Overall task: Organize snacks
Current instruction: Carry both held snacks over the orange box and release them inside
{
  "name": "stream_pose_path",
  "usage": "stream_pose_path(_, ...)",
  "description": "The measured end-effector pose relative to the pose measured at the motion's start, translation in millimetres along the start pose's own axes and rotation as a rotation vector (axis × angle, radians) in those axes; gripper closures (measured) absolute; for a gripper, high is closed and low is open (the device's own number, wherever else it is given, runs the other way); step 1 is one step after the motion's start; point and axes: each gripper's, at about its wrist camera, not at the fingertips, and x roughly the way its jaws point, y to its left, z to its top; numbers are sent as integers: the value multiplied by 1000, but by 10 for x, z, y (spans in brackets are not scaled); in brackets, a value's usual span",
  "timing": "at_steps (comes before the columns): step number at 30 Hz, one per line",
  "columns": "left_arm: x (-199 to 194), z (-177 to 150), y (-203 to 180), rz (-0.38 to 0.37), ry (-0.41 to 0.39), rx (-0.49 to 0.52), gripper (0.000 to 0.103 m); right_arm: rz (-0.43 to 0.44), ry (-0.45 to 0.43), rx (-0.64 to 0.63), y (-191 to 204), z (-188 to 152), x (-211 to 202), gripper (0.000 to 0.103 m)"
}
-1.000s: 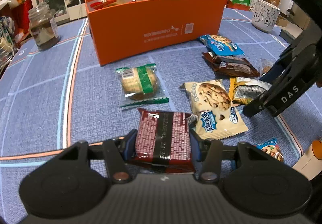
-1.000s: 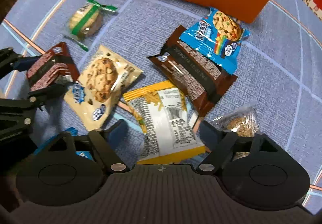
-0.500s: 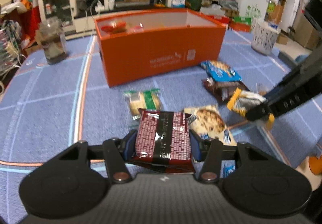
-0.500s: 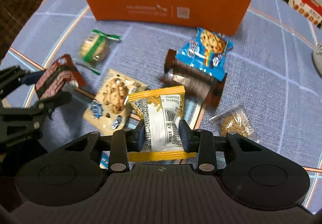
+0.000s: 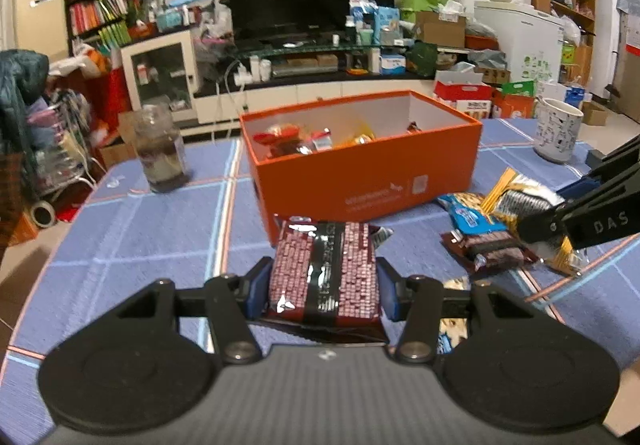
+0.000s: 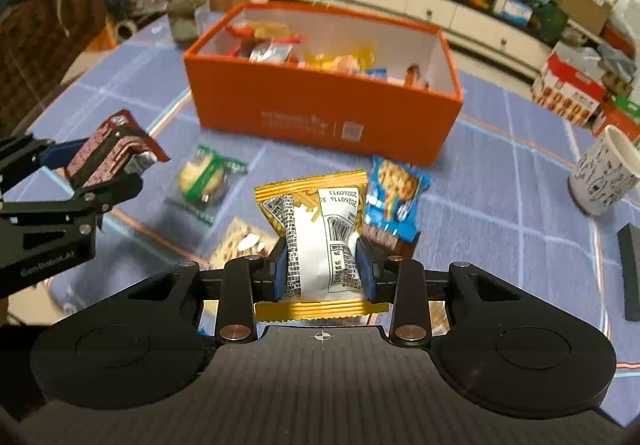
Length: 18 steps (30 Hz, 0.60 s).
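Orange box (image 6: 320,113) lidless, red, yellow, blue snack packets (image 6: 316,59) piled inside

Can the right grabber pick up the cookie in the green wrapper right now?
Probably not yet. The right gripper has its jaws already shut on the yellow snack packet, so there's no room for the green-wrapped cookie. Nothing lies on top of the cookie, though, so it could be grabbed once the packet is dropped off.

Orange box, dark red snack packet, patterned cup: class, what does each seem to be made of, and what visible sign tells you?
Orange box: probably cardboard, matte; thin stiff walls, white inside, printed logo.
Dark red snack packet: likely glossy plastic or foil film; bright glints, crimped end, creases between the left gripper's pads.
Patterned cup: possibly ceramic or paper; white with black print, too unclear to decide.
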Motion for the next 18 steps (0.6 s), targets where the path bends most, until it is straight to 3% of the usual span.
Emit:
stream_pose_path(3, -15, 48, 6, 5, -12, -8, 51, -2, -49, 15, -20, 39, -89, 84)
stream_pose_path(18, 161, 276, 40, 102, 34, -40, 51, 6, -67, 52, 28, 131, -78, 84)
